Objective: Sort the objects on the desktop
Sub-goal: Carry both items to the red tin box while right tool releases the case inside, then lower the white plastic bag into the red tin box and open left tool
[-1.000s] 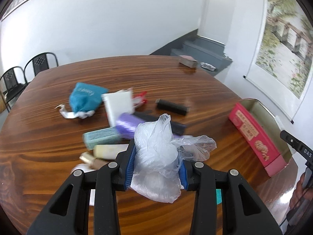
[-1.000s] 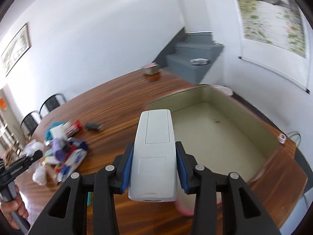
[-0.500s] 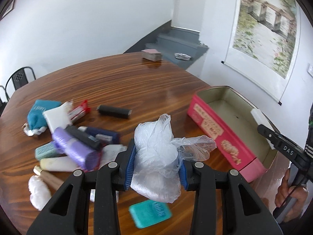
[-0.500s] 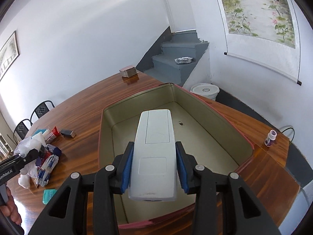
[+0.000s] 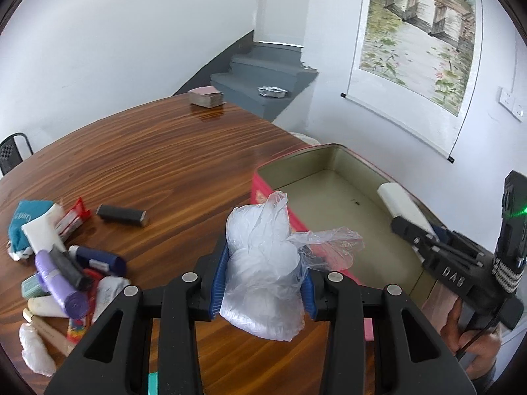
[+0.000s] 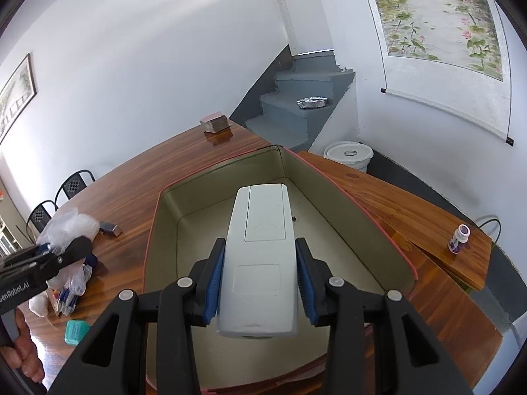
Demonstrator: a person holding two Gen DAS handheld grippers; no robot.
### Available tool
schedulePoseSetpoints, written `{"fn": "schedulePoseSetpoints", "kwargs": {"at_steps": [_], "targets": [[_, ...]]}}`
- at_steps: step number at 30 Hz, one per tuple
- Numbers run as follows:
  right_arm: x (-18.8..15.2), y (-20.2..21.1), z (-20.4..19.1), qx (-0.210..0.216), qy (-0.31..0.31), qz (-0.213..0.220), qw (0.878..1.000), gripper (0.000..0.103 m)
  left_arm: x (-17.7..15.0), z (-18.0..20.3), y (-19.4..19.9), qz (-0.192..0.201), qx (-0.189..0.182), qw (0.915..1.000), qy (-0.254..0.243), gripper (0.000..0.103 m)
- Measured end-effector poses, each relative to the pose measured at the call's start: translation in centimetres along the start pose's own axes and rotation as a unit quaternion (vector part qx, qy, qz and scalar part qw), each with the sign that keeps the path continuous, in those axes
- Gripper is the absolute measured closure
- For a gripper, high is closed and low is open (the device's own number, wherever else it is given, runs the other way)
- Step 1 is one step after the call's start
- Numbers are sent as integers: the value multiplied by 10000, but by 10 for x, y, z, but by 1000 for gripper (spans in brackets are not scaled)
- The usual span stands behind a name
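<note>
A home room: round polished wooden table (image 5: 158, 164), grey concrete stairs (image 6: 296, 105) upper centre, hanging scroll painting (image 5: 418, 33) upper right.

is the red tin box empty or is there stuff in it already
Empty: the red tin box shows bare floor; the white remote is held above it in the right gripper.

A glossy, varnished wooden table (image 5: 171, 161) with strong grain carries a tin box (image 6: 332, 194), its inner walls a dull, matt metal. A crinkled, translucent plastic bag (image 5: 263, 273) sits between ribbed blue pads (image 5: 218, 284); a smooth, matt white plastic remote control (image 6: 260, 256) lies between another such pair. Crumpled foil (image 6: 312, 102) glints on painted grey steps (image 6: 296, 112). A teal cloth pouch (image 5: 23, 227) looks soft.
</note>
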State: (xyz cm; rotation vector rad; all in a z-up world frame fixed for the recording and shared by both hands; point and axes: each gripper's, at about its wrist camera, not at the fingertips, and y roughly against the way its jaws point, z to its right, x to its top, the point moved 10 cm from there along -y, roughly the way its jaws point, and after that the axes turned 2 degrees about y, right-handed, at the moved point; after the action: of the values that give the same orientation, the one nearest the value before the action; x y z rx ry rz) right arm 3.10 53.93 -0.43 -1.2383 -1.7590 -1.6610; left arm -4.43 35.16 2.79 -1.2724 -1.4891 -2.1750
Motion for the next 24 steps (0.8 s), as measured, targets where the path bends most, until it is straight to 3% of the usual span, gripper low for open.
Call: {"fn": "schedulePoseSetpoints", "kwargs": {"at_steps": [21,24], "targets": [[-2,0,11,-103,97,14,9999,58,30,67,-34,-41,-672,9976,-163,62],[0,2,16,-132,-10,60,9999,58,31,73,-41,-147,-911,9957,-35,41]]}}
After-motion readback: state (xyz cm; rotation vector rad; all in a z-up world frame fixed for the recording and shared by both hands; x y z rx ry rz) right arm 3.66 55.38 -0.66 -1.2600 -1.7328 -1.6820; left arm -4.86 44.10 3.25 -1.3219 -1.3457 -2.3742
